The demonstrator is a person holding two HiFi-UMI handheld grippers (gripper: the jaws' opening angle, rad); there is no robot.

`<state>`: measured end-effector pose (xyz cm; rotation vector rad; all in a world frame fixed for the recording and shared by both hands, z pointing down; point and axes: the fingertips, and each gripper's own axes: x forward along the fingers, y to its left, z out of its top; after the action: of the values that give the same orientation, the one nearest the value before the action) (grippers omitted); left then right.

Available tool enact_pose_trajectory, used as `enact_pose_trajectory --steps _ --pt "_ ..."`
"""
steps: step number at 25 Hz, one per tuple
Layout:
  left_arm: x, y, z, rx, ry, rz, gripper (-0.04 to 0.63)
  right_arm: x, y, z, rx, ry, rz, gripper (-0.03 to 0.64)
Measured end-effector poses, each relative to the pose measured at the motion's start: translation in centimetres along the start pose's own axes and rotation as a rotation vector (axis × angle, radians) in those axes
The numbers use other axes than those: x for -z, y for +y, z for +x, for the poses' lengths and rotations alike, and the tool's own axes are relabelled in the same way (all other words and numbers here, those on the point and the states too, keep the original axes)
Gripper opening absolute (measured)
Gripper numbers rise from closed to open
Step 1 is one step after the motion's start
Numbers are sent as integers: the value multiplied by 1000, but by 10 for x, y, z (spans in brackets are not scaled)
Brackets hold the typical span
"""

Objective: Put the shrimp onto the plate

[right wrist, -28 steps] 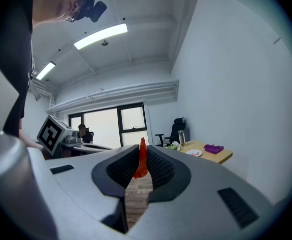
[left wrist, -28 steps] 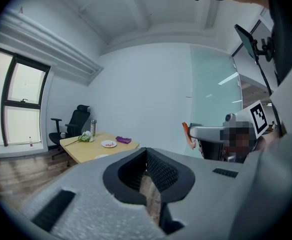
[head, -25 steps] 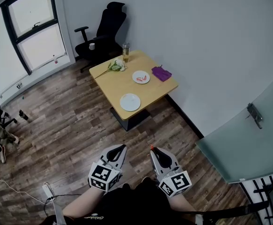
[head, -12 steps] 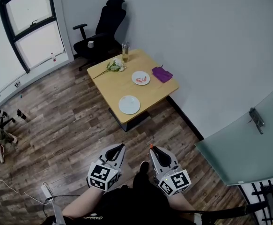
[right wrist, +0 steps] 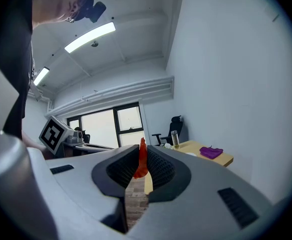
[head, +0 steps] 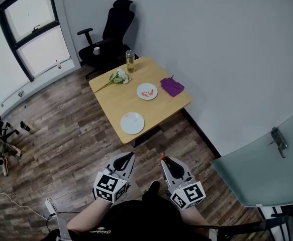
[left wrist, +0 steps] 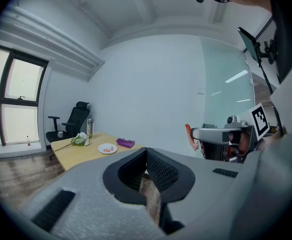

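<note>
A red-orange shrimp stands upright between the jaws of my right gripper, which is shut on it; it shows as a small red tip in the head view. My left gripper is shut with nothing in it. Both are held low over the wooden floor, well short of the table. On the table, an empty white plate lies near the front edge. A second plate farther back carries pink shrimp pieces.
A purple cloth, a flower and a glass bottle also sit on the table. A black office chair stands behind it. The white wall runs along the right, with a frosted glass door at lower right.
The table has drawn nearer and lower in the head view as the person walks toward it. Both grippers keep their pose and grip.
</note>
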<state>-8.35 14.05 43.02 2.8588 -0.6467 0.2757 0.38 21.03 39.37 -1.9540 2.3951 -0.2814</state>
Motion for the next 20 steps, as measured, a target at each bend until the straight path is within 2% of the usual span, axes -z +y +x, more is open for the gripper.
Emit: enact_pose_trajectory --steps 6,10,20 --pt "-40 -19 81 -14 -20 41 3 -30 -80 9 -31 -29 -5 48" --pt "-49 -26 120 -32 -30 47 3 -40 -121 19 -53 -36 -23 48" --pt "-54 3 164 -82 -27 24 3 -37 -163 56 -89 -9 -9 48"
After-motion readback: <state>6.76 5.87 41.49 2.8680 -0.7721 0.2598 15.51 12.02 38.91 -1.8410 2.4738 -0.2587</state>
